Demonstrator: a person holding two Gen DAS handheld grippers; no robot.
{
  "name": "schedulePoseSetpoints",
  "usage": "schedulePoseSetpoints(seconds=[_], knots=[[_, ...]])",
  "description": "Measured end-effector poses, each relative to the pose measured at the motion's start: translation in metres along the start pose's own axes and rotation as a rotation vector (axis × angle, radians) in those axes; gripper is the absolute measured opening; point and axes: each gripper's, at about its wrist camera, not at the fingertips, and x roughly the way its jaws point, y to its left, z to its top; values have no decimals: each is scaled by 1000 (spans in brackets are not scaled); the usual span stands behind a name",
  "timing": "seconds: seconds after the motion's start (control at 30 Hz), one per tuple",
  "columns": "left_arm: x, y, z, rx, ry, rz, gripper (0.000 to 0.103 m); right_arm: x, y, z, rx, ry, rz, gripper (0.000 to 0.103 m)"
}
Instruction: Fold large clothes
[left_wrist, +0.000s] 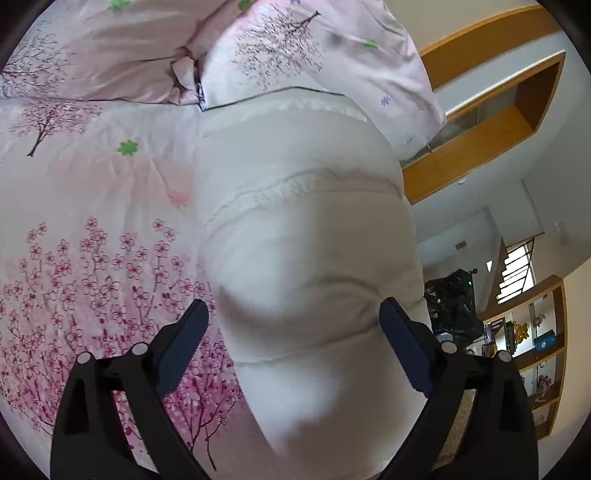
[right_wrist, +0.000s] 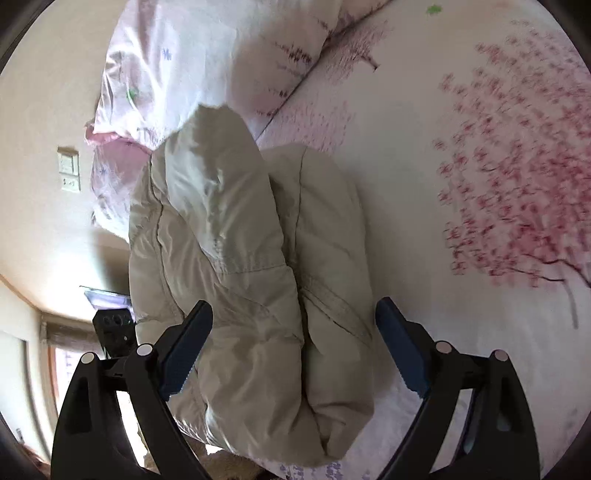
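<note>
A pale cream padded jacket (left_wrist: 303, 229) lies folded into a long bundle on the bed. In the right wrist view the jacket (right_wrist: 251, 266) shows two thick folded layers side by side. My left gripper (left_wrist: 293, 314) is open, its fingers on either side of the bundle's near end and just above it. My right gripper (right_wrist: 293, 317) is open too, its fingers spread over the near end of the bundle. Neither gripper holds any cloth.
The bed cover (left_wrist: 92, 258) is pink-white with cherry-blossom print. Pillows (left_wrist: 295, 48) in the same print lie beyond the jacket. Wooden shelves (left_wrist: 517, 122) and a wall are to the right in the left wrist view. A wall switch (right_wrist: 68, 173) shows in the right wrist view.
</note>
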Motion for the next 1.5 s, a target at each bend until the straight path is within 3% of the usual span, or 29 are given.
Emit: schedulePoseSetpoints(seconds=[0.33,0.5,0.7,0.83,0.97,1.07,1.23,1.5], knots=[[17,-5,4,-6,21,-23,99,35,18,9,-46,111,17,97],[20,-12,3,44,-2,22,101,48,25,10,-70,123,19,99],[24,-11,2,44,-7,2,101,54,28,8,-74,121,57,99],[24,-8,1,40,-18,-14,99,55,24,5,-73,113,106,87],[20,-9,-3,58,-51,-13,81,53,28,1,-86,85,151,69],[15,-10,-7,74,-74,-16,69,51,28,-4,-73,55,191,61],[0,-6,-7,71,-111,-58,59,47,27,-15,-59,-18,292,49],[-35,0,-1,77,-209,-79,55,69,52,-15,-106,-7,369,45]])
